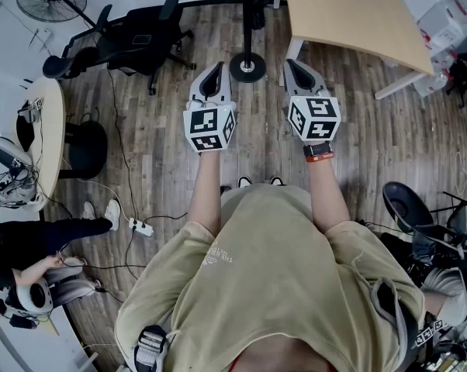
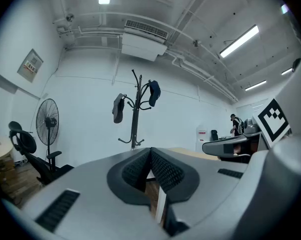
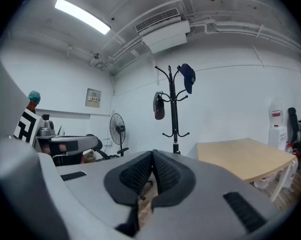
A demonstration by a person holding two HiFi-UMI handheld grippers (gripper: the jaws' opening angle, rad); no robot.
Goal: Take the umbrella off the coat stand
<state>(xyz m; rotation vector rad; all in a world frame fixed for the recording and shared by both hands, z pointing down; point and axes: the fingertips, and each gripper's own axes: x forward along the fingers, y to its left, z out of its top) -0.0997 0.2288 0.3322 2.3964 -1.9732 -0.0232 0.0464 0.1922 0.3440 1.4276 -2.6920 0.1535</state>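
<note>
Here, the left gripper [image 1: 212, 74] and the right gripper [image 1: 299, 70] are being held side by side, pointing roughly level. Each pair of jaws is being pressed together, with nothing between the pads. The coat stand [image 2: 135, 109] is being faced at twelve o'clock, well apart from both tools, its round base [image 1: 247, 67] resting on the wooden floor [image 1: 164, 130] between the two tips. The folded umbrella [image 2: 118, 108] is being carried on a hook at the pole's nine o'clock in both gripper views, with a blue cap [image 2: 153, 93] at about one o'clock.
</note>
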